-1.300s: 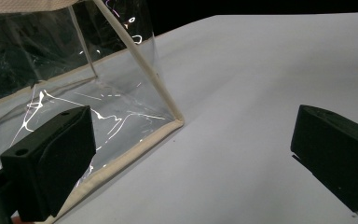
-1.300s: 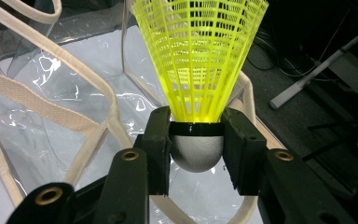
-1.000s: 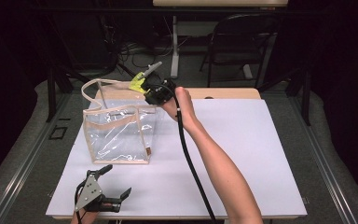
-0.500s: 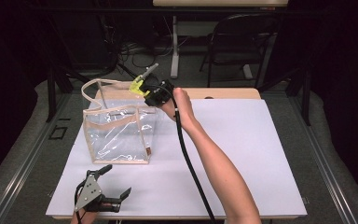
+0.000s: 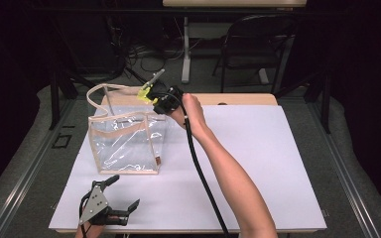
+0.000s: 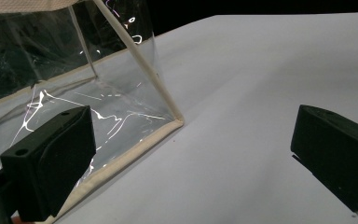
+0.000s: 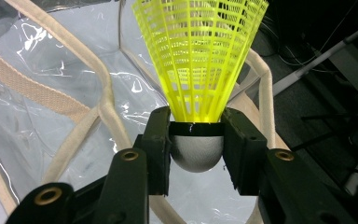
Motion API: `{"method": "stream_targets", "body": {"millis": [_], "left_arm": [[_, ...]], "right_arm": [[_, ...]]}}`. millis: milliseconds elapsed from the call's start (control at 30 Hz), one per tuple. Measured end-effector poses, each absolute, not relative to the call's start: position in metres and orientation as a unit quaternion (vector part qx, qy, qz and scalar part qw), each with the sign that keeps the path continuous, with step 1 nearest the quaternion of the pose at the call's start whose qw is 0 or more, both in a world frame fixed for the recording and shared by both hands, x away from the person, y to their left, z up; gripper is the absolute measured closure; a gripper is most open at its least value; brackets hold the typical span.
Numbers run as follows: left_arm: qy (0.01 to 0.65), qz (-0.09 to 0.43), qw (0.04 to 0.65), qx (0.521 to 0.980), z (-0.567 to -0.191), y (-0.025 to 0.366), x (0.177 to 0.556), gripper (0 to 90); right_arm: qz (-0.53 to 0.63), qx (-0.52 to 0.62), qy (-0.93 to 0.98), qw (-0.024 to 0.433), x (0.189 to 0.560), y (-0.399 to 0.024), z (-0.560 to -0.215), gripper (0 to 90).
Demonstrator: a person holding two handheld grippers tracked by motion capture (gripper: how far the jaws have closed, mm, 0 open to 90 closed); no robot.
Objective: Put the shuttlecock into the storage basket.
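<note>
High view: I see the right gripper (image 5: 151,94) at upper centre of the frame, above the open top of the clear plastic tote bag with beige fabric trim (image 5: 126,144), carrying the yellow plastic shuttlecock with a white rounded base (image 5: 144,95). The left gripper (image 5: 121,201) sits at lower left on the white table (image 5: 278,163), jaws apart, near the bag's front face.

Left gripper view: both black jaws stand wide with nothing between them; the bag's lower corner (image 6: 175,121) lies just ahead, left of centre.

Right gripper view: the jaws clamp the shuttlecock's base (image 7: 196,151), its skirt pointing toward the top of the frame over the bag's mouth (image 7: 60,107).
</note>
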State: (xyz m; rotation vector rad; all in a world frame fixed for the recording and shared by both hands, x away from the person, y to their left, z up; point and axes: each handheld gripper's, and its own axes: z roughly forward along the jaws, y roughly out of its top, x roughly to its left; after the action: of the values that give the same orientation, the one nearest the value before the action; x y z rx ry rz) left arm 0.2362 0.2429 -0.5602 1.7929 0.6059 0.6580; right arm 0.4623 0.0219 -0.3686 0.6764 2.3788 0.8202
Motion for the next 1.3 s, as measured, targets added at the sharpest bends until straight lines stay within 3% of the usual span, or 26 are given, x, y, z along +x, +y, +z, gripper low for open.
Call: {"method": "stream_targets", "body": {"millis": [1300], "left_arm": [[0.255,0.275,0.540,0.753,-0.560,0.243,0.236,0.0]], "right_arm": [[0.275,0.253,0.891,0.258,0.473,0.023,-0.375,63.9]]}}
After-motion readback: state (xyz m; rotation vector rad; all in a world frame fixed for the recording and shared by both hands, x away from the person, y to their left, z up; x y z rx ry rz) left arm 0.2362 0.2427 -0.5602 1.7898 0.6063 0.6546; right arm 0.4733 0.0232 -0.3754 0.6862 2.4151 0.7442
